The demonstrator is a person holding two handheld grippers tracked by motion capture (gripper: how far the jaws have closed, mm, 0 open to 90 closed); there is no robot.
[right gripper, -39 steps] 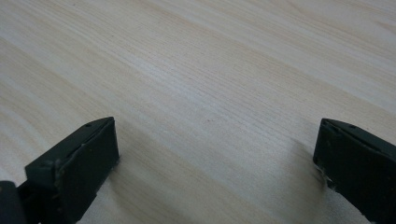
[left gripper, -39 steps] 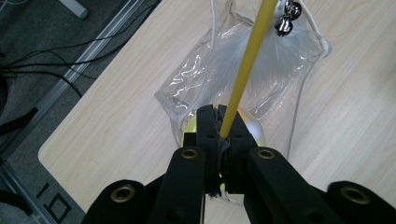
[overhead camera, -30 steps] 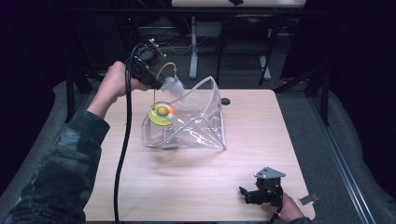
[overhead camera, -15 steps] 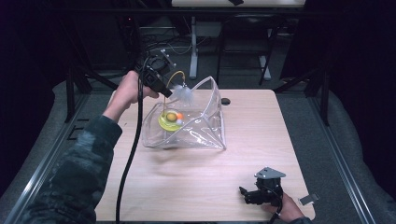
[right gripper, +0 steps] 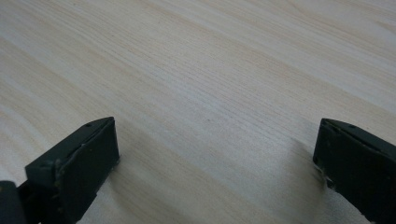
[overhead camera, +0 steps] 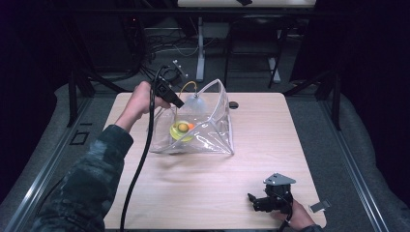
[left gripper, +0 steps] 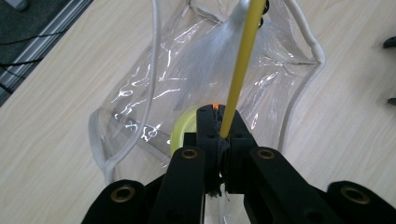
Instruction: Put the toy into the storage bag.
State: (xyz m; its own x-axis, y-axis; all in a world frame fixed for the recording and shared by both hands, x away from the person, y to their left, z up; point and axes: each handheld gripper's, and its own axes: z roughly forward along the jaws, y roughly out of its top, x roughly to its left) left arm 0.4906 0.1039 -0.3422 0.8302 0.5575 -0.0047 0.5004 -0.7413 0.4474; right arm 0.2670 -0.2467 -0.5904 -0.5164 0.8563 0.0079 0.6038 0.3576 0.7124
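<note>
The left gripper [left gripper: 218, 122] has its jaws closed on a thin yellow stick [left gripper: 239, 70] that ends in a white feathery tuft [left gripper: 212, 49]. It hangs over the mouth of the clear plastic bag [overhead camera: 212, 130], which lies near the bench's [overhead camera: 203, 193] far edge, left of centre. Inside the bag sits a yellow ring [overhead camera: 178, 131] with an orange ball [overhead camera: 190, 126]. The right gripper [overhead camera: 255, 202] rests by the near right corner, jaws wide apart and empty. Since the earlier frames the left gripper has sunk lower, bringing the tuft into the bag's mouth; the right has stayed put.
</note>
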